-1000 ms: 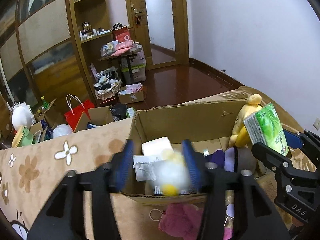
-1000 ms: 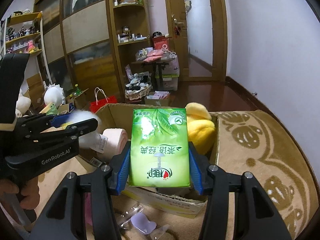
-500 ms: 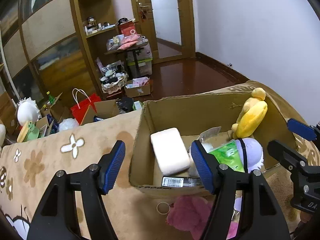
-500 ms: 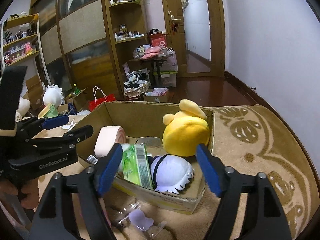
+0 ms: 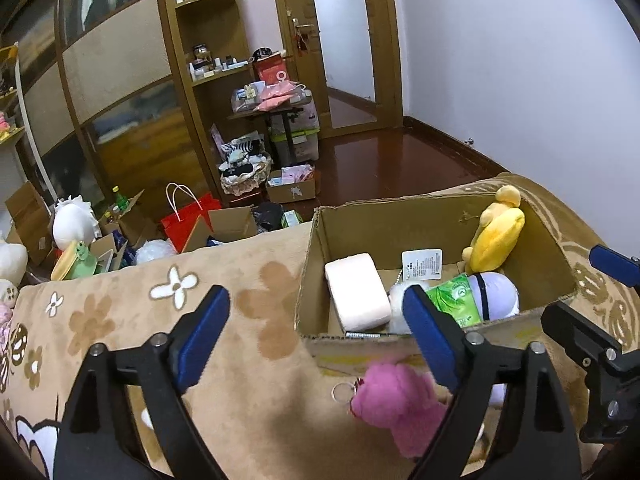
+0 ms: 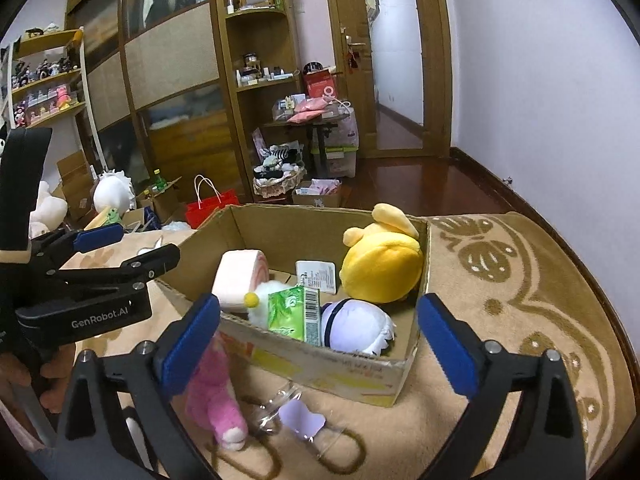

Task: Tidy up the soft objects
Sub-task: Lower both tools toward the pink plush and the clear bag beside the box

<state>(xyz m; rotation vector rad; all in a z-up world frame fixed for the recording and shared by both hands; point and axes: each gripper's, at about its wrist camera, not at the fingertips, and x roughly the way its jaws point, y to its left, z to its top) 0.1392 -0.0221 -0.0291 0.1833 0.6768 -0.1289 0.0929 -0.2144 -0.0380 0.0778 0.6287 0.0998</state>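
I have both tongs wide and empty: left gripper (image 5: 316,336), right gripper (image 6: 320,340). The green tissue pack (image 6: 295,312) lies in the cardboard box (image 6: 320,356); a pink plush (image 5: 396,404) sits just near of it.

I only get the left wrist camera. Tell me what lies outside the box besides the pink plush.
Observer: A clear plastic packet with a lilac piece in it lies on the blanket in front of the cardboard box, to the right of the pink plush.
Operator: Report the right gripper.
Observer: The right gripper has its jaws wide open and empty, pointing at the box's near wall.
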